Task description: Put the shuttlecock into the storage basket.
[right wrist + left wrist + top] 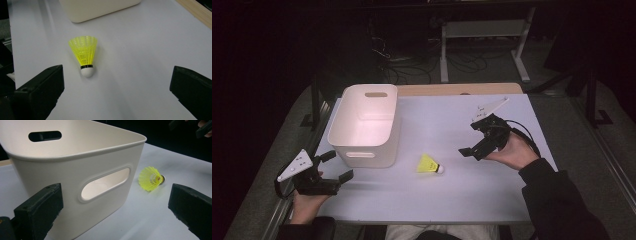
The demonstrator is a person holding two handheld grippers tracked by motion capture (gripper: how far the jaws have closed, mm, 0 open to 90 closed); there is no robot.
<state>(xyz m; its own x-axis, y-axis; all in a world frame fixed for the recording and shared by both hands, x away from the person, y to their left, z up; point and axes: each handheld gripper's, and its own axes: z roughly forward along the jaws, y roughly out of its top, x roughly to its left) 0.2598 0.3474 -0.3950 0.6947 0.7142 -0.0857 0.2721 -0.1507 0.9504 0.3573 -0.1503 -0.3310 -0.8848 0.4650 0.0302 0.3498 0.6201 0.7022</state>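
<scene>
i've got the right gripper point(477, 137) wide open, aimed at the shuttlecock point(430, 165), which lies on its side on the table point(452, 195), just beside the bin's point(362, 135) near corner, cork toward me. my left gripper point(332, 167) waits wide open by the bin's front wall, holding nothing. risk as i judge it: the shuttlecock is light and round, so a jaw nudging the skirt could roll it away, and squeezing the skirt could crush it.
</scene>
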